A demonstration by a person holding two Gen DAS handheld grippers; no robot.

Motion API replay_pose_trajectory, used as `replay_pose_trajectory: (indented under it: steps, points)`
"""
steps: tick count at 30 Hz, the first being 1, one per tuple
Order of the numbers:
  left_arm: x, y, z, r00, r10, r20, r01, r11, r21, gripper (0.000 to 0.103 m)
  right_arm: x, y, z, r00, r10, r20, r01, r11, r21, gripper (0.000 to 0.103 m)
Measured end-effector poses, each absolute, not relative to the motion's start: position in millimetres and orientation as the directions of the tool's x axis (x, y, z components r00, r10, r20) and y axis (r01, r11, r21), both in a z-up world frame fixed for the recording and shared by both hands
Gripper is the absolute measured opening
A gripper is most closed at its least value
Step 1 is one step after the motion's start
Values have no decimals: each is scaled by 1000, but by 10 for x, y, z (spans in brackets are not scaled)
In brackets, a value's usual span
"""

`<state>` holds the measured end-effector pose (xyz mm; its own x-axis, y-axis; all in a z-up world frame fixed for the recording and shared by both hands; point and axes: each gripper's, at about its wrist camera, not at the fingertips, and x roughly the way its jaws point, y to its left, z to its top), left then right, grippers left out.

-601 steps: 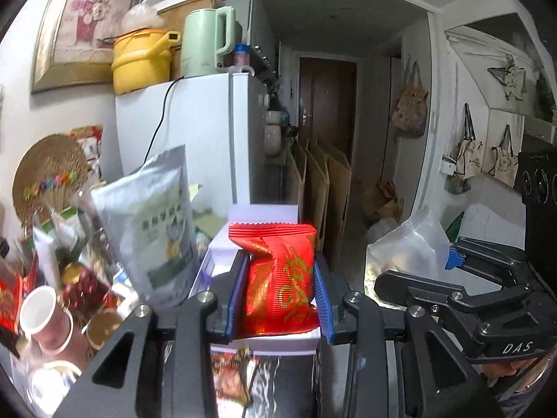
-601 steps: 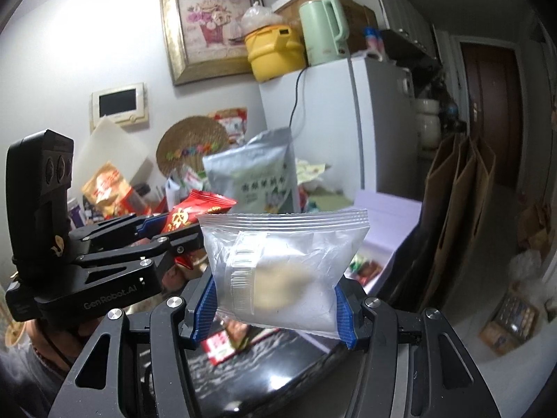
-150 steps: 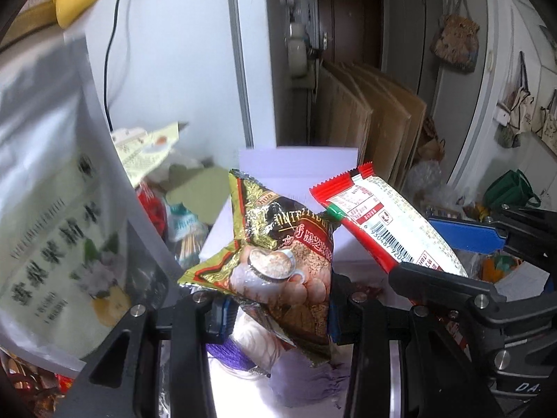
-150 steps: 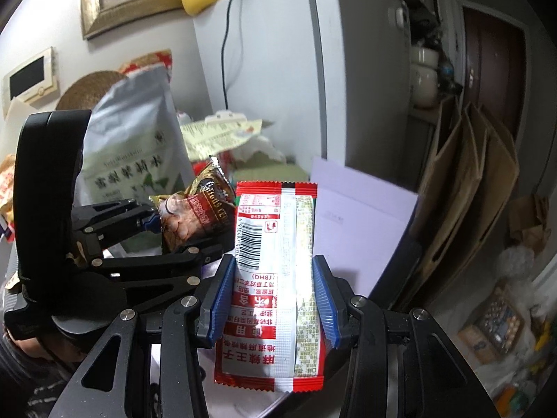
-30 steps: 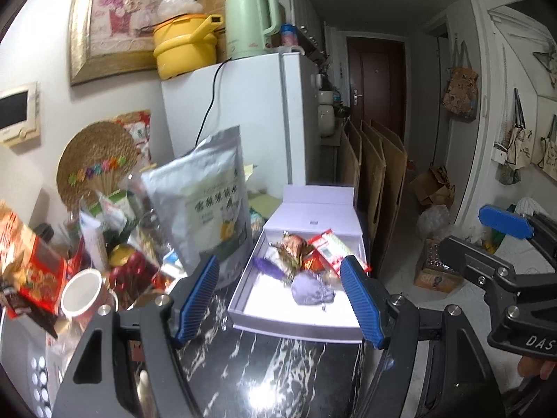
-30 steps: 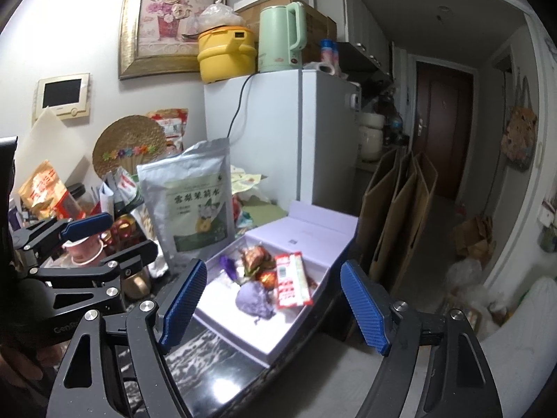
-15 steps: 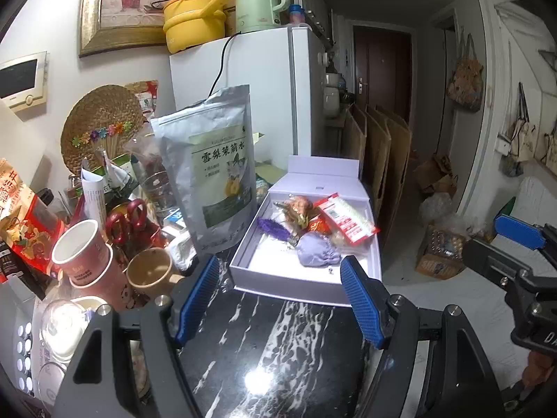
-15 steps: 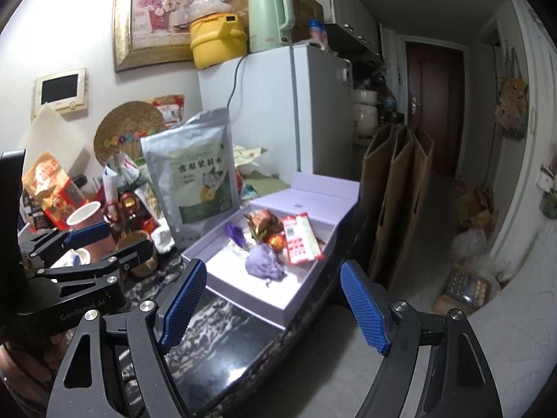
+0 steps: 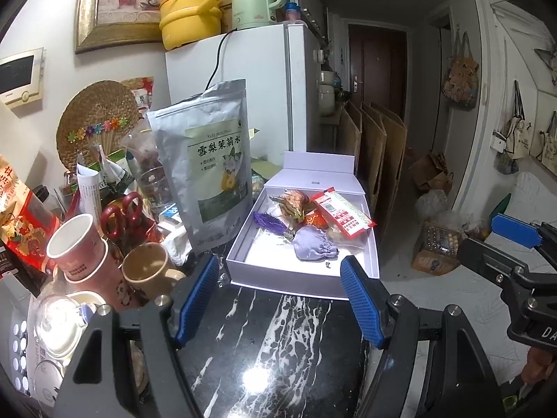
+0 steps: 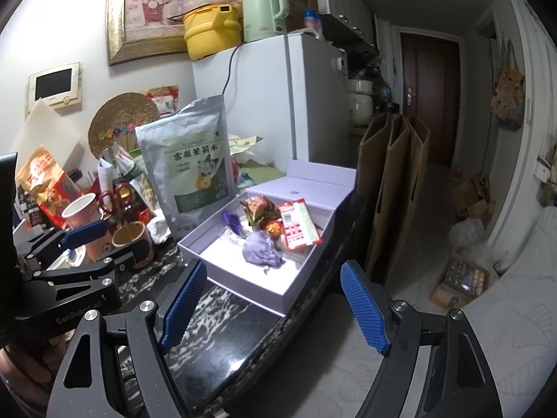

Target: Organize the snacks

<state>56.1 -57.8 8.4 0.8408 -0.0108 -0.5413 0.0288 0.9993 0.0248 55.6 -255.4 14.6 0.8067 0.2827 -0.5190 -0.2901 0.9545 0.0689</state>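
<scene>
An open lavender box [image 9: 243,250] [image 10: 243,280] sits on the black marble counter [image 9: 278,341], lid leaning back. Inside lie a red-and-white snack packet [image 9: 343,212] [image 10: 297,224], a brown-gold snack bag [image 9: 294,202] [image 10: 259,207], a small red-orange packet [image 9: 315,218], a purple tassel [image 9: 269,223] and a lavender pouch [image 9: 313,249] [image 10: 261,252]. My left gripper [image 9: 280,301] hangs open and empty over the counter just short of the box. My right gripper [image 10: 273,308] is open and empty too, near the counter's edge.
A tall silver tea pouch [image 9: 209,170] stands left of the box. Cups [image 9: 81,247], a brown mug [image 9: 146,271], scissors [image 9: 122,212] and packets crowd the counter's left. A white fridge [image 9: 257,97] is behind; cardboard sheets [image 9: 379,160] lean to the right above the floor.
Both grippers have drawn back from the box, so it looks a little farther and lower. The snacks they held five seconds ago now lie in the box.
</scene>
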Motion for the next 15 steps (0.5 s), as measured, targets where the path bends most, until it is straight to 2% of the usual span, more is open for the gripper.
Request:
replay_pose_trajectory:
  steps: [15]
  points:
    - [529, -568, 86, 841, -43, -540, 47, 999, -6, 72, 539, -2485, 168, 807, 273, -524, -292, 955, 48, 80]
